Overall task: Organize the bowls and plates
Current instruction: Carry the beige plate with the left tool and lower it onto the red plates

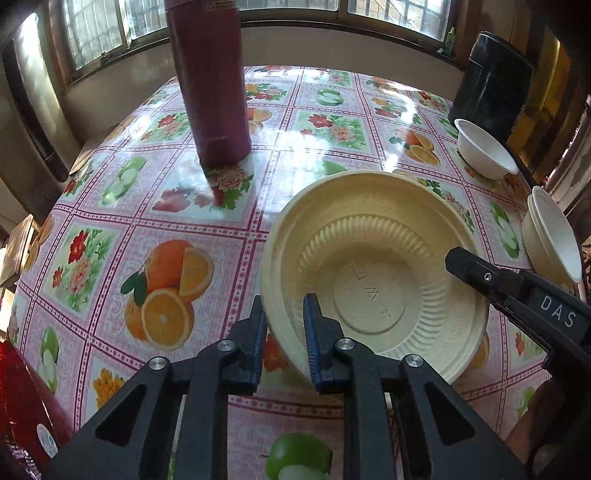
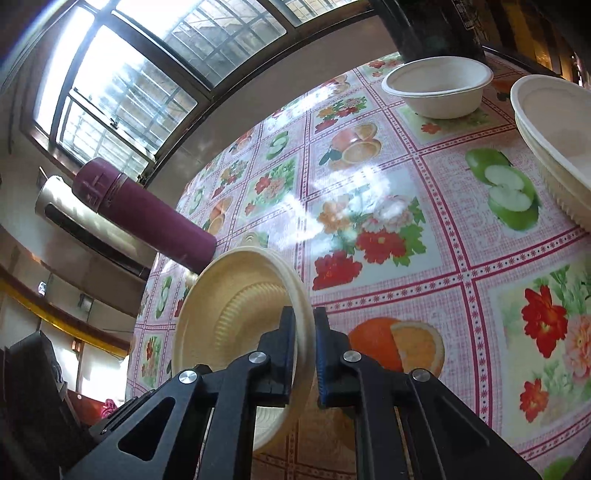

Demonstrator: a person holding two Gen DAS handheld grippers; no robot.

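The left gripper (image 1: pixel 284 314) has its two blue-padded fingers astride the near rim of a cream ribbed paper bowl (image 1: pixel 373 273), one finger outside the wall and one inside, with a narrow gap between pads and rim, so whether it truly pinches cannot be told. The right gripper (image 2: pixel 303 325) straddles the opposite rim of the same cream ribbed paper bowl (image 2: pixel 236 314), its fingers drawn close on either side of the edge; in the left wrist view its black finger (image 1: pixel 476 273) lies over the bowl's right rim. From the right wrist view the bowl appears tilted, its hollow turned toward the left. A second rim shows just behind it, so it may be more than one bowl nested; that is not certain.

The bowl sits on a bench covered with a glossy oilcloth (image 1: pixel 155 229) printed in pink squares with oranges, apples and flowers. Beyond the bowl stands a maroon flask (image 1: pixel 210 85), upright and apart from it. At the far right side of the bench rests a white paper bowl (image 1: pixel 484 151), upright, and nearer along the right edge a larger white ribbed bowl (image 1: pixel 550 236). A dark cylindrical container (image 1: pixel 491 81) stands behind the white bowl. Windows (image 1: pixel 110 29) run along the wall past the bench.
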